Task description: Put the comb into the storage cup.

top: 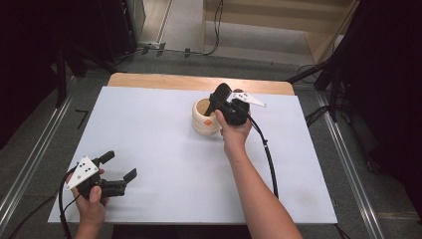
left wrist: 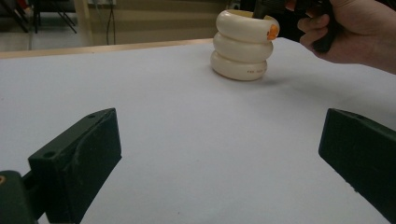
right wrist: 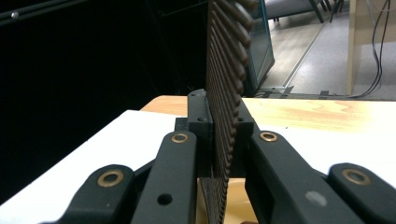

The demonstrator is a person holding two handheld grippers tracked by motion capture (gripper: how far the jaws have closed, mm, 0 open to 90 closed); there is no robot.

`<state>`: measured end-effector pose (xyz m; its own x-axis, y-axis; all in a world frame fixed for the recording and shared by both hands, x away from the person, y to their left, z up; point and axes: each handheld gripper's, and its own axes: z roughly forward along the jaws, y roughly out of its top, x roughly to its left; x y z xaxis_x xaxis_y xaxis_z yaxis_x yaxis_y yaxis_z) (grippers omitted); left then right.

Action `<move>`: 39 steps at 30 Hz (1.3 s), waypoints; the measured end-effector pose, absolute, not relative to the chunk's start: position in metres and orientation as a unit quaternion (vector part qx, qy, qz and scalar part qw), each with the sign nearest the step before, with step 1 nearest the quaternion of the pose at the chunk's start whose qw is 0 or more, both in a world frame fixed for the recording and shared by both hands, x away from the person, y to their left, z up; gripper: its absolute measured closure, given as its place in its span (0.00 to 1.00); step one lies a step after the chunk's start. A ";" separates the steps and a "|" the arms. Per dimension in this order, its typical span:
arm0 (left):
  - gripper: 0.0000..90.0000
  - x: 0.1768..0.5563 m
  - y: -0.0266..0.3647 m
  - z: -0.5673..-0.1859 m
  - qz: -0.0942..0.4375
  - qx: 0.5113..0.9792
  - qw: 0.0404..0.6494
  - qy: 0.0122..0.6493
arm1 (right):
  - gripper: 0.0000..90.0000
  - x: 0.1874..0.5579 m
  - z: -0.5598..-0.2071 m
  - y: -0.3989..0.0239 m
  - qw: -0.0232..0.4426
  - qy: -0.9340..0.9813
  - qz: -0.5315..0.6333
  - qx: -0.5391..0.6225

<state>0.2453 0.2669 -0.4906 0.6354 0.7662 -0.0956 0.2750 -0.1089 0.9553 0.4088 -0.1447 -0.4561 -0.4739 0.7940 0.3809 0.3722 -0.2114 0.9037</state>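
A cream holder (top: 203, 124) shaped like stacked rings stands mid-table, also in the left gripper view (left wrist: 240, 46), with a small orange thing (left wrist: 272, 31) at its rim. My right gripper (top: 218, 102) hovers at the holder's right rim, shut on a flat, dark, ribbed tool (top: 222, 91). In the right gripper view that tool (right wrist: 229, 60) runs edge-on between the jaws of the right gripper (right wrist: 223, 114), with the holder's cream inside (right wrist: 238, 200) below. My left gripper (top: 119, 166) rests near the front left corner, open and with nothing in it (left wrist: 219, 149).
The white board (top: 164, 164) covers a wooden table whose far edge (top: 164, 81) shows. A black cable (top: 266, 149) trails from the right gripper across the board. Dark stands and cables ring the table on the floor.
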 end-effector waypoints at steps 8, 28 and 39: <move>0.00 0.245 0.267 -0.491 0.220 0.712 0.558 0.365 | 0.92 0.411 -0.460 -0.143 0.161 0.592 0.617 0.494; 0.00 0.245 0.267 -0.490 0.220 0.714 0.556 0.364 | 0.60 0.417 -0.462 -0.157 0.142 0.597 0.602 0.512; 0.00 0.245 0.267 -0.490 0.220 0.714 0.556 0.363 | 0.13 0.415 -0.459 -0.169 0.151 0.628 0.565 0.513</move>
